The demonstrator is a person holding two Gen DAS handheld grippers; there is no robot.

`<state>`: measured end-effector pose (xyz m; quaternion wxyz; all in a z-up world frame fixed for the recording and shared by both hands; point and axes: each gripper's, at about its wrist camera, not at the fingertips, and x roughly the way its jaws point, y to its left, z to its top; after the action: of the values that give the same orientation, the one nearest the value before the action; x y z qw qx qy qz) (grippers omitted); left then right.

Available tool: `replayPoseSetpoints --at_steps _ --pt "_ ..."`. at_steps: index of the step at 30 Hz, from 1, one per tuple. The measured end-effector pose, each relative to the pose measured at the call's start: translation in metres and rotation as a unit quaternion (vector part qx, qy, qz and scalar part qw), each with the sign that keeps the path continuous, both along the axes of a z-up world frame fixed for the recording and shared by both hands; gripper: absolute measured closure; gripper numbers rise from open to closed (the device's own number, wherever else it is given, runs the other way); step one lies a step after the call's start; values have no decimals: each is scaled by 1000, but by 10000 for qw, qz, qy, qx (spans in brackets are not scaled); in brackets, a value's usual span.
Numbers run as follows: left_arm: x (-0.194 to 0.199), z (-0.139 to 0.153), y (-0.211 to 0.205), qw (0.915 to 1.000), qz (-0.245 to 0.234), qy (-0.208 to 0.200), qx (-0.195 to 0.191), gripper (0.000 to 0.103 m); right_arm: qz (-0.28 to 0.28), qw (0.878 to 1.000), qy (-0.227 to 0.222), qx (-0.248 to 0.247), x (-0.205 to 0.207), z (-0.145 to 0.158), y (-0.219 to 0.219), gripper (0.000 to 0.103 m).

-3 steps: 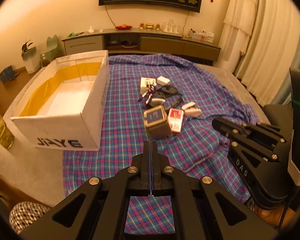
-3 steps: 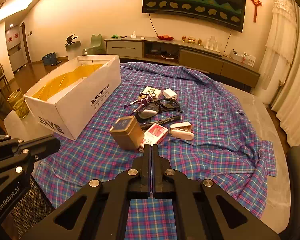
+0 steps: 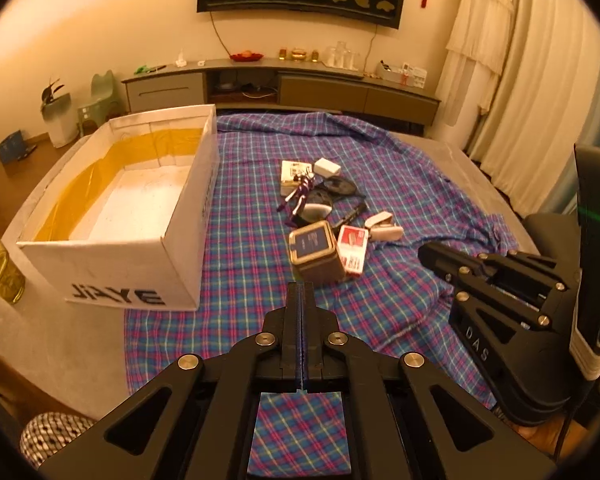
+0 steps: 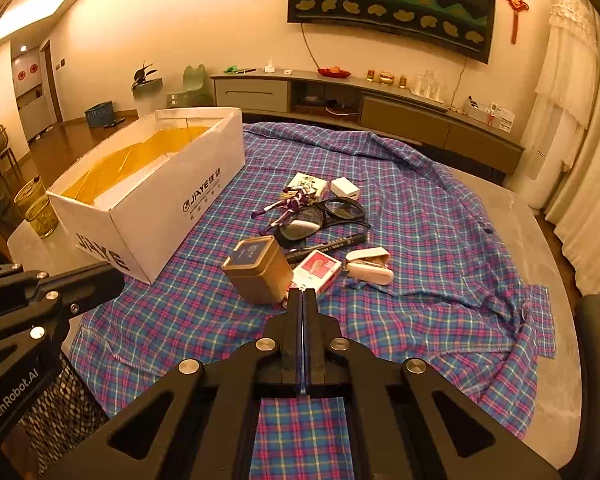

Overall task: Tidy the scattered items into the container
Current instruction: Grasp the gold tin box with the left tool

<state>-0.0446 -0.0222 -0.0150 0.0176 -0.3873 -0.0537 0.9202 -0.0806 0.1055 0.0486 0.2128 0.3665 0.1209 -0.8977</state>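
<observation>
White box (image 3: 112,248) sits open-topped at the cloth's edge, empty inside but for yellow tape along its walls; nothing tidied yet. It stands on the grey bench (image 3: 60,344), its long side toward the clutter, likely so items can be carried straight across.

Scattered items lie in one loose heap on the plaid cloth (image 3: 240,272), to the right of the box and apart from it. The brown tin (image 4: 258,270) is the heap's nearest member to the box, upright, touching the red-and-white pack (image 4: 318,270). Beyond the tin, farther from the box: black pen (image 4: 328,246), white stapler-like case (image 4: 370,266), glasses (image 4: 332,216), purple figure (image 4: 288,204), small white block (image 4: 344,188).

Left gripper (image 3: 302,292) hovers just short of the tin, jaws pressed together, holding nothing. Right gripper (image 4: 303,300) likewise: jaws fully closed, empty, tips aimed at the tin and pack. Both angle downward at the heap, apparently a ready pose before the first pick. Jaws must open before any grasp.
</observation>
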Motion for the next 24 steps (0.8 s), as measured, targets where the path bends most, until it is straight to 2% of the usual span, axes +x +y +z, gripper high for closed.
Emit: replayPoseSetpoints --at_steps 1,3,4,5,6,7,8,9,10,24 --pt "-3 0 0 10000 -52 16 31 103 23 10000 -13 6 -3 0 -3 102" --pt "-9 2 1 9998 -154 95 102 101 42 10000 -30 20 -9 0 -7 101" --pt "-12 3 1 9996 -175 180 121 92 48 10000 -61 32 -13 0 -10 100" --pt "-15 3 2 9995 -189 239 112 81 35 9999 -88 57 -18 -1 -12 89" --pt "-18 4 2 9994 -154 278 108 59 12 9999 -114 99 -23 -2 -14 77" --pt "-21 5 -1 9993 -42 350 109 54 -40 9998 -137 134 -29 -3 -14 56" --pt "-25 5 -4 9990 -12 411 180 50 -95 9998 -149 118 -35 -5 -12 39" --pt "-29 5 -6 9988 -39 410 263 43 -98 9998 -167 64 -41 -6 -9 32" --pt "-34 4 -8 9987 -65 373 331 42 -102 9998 -189 36 -47 -8 -8 27" --pt "-92 -40 3 9988 -388 -69 282 42 -188 9978 -609 161 -111 -45 3 27"
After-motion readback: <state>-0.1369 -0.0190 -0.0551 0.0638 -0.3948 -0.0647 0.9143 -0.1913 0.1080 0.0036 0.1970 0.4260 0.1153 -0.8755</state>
